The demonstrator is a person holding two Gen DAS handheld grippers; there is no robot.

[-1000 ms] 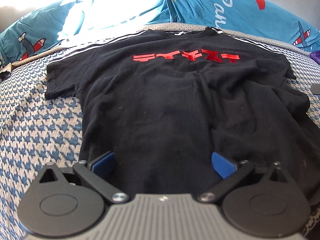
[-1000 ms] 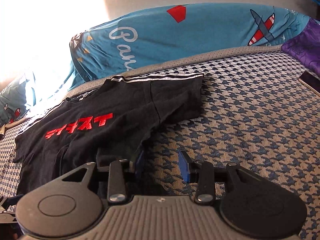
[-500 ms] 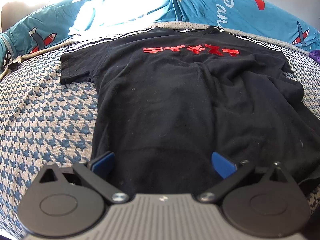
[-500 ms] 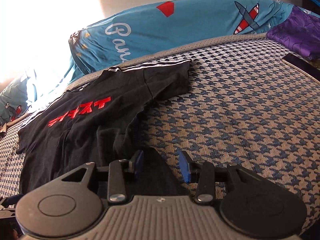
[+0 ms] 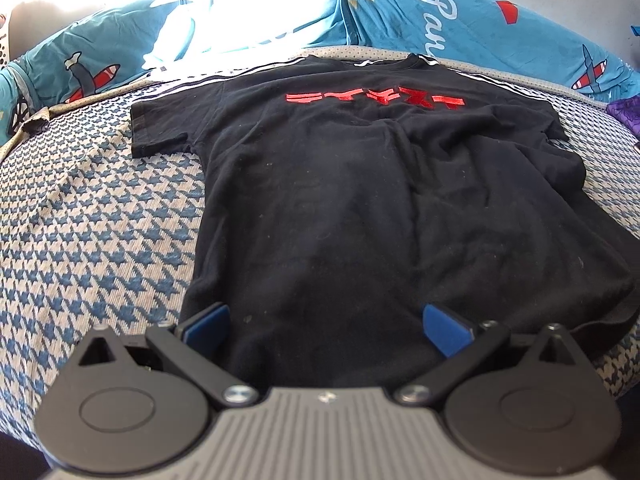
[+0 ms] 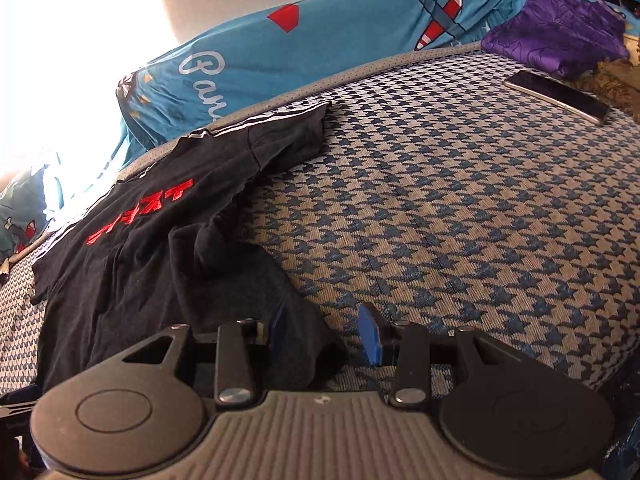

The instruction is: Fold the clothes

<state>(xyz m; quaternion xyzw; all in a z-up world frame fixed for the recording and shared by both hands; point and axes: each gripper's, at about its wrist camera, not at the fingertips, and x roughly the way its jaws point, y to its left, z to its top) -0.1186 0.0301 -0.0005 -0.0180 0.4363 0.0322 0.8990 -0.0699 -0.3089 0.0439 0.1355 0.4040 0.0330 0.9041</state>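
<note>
We see the left claw (image 5: 326, 330) wide open over the shirt (image 5: 360, 200) hem. The right claw (image 6: 324, 334) stands partly open, shirt corner between its pads, ungripped. A phone (image 6: 558, 96) lies far beyond it.

surface: bed (image 6: 460, 216) in blue-and-beige houndstooth cover | on it: black T-shirt (image 5: 360, 208) spread flat, red lettering up | phone (image 6: 558, 96) well apart from shirt's sleeve | purple cloth (image 6: 556, 40) just beyond phone | teal airplane-print pillows (image 5: 500, 24) behind shirt's collar
</note>
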